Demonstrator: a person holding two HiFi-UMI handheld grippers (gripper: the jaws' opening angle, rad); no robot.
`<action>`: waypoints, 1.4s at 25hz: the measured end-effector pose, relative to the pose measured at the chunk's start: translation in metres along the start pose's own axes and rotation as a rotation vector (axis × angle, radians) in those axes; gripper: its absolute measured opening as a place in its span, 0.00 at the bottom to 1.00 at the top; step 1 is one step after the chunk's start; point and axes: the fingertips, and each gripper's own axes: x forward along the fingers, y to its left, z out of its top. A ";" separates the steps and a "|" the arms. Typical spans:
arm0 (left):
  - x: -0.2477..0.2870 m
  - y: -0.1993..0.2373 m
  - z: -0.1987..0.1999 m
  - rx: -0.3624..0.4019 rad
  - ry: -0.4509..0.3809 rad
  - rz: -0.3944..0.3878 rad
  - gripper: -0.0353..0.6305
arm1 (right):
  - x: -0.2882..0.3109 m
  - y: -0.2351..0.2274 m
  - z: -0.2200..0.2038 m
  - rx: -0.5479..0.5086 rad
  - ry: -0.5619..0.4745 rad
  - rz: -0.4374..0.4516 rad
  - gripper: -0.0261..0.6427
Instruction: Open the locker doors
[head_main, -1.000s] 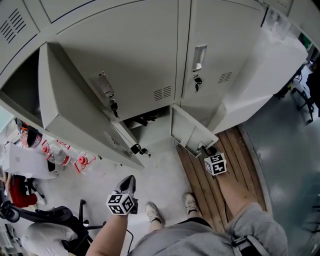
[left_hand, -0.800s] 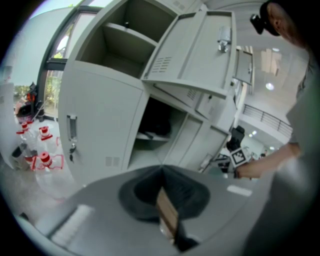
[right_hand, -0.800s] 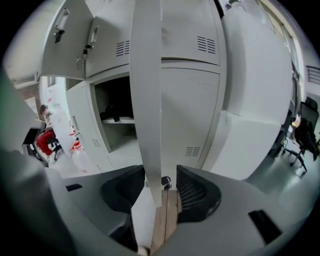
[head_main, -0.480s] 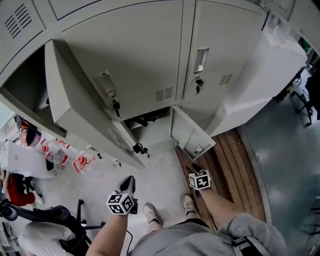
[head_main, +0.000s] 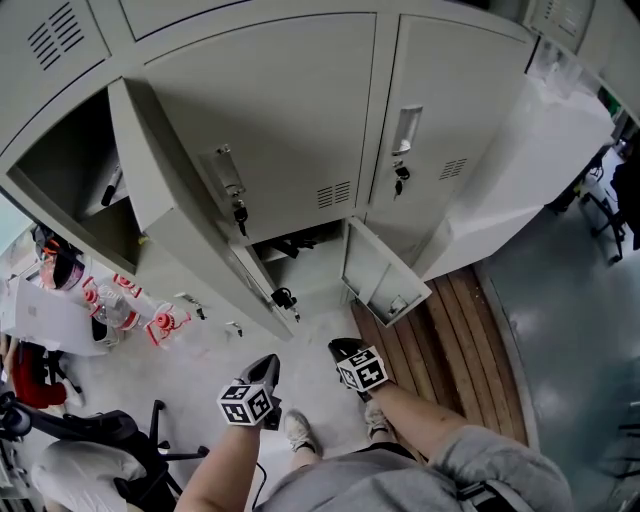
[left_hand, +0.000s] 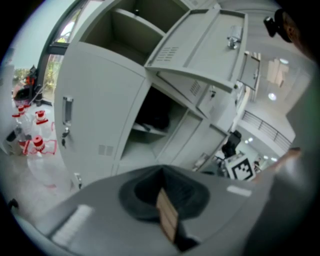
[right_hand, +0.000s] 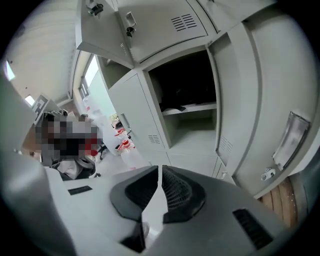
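Five locker doors show in the head view: three stand open and two are closed. The open ones are a tall upper door (head_main: 150, 215) swung out at the left, a lower door (head_main: 252, 280) beneath it, and a small lower door (head_main: 375, 275) just to the right of that. The two closed ones, a middle door (head_main: 280, 120) and a right door (head_main: 450, 110), sit side by side above the open lower ones. Keys hang from three locks: on the middle door (head_main: 240, 213), on the right door (head_main: 400, 180) and on the open lower door (head_main: 283, 298).

There are two grippers, low in front of the lockers and touching no door. The left gripper (head_main: 268, 362) has its jaws together with nothing in them. The right gripper (head_main: 340, 347) is closing, with only a thin slit left and nothing in it.

The upper left compartment (head_main: 70, 190) is open and has a shelf. The lower compartment (head_main: 295, 245) has a dark thing on its shelf, too dim to name.

The floor (head_main: 215, 345) is pale, with wooden boards (head_main: 460, 320) at the right. A few red-labelled bottles (head_main: 110, 305) and an office chair (head_main: 100, 440) stand at the left. The person's two shoes (head_main: 300, 428) are below the grippers.
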 end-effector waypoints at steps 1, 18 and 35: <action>0.000 -0.001 0.002 -0.002 -0.012 -0.003 0.06 | -0.001 0.001 0.001 -0.003 0.000 0.001 0.08; -0.085 -0.051 0.151 0.105 -0.270 -0.025 0.06 | -0.121 0.035 0.160 -0.108 -0.221 0.074 0.08; -0.270 -0.187 0.400 0.316 -0.637 -0.135 0.06 | -0.358 0.115 0.442 -0.309 -0.640 0.094 0.05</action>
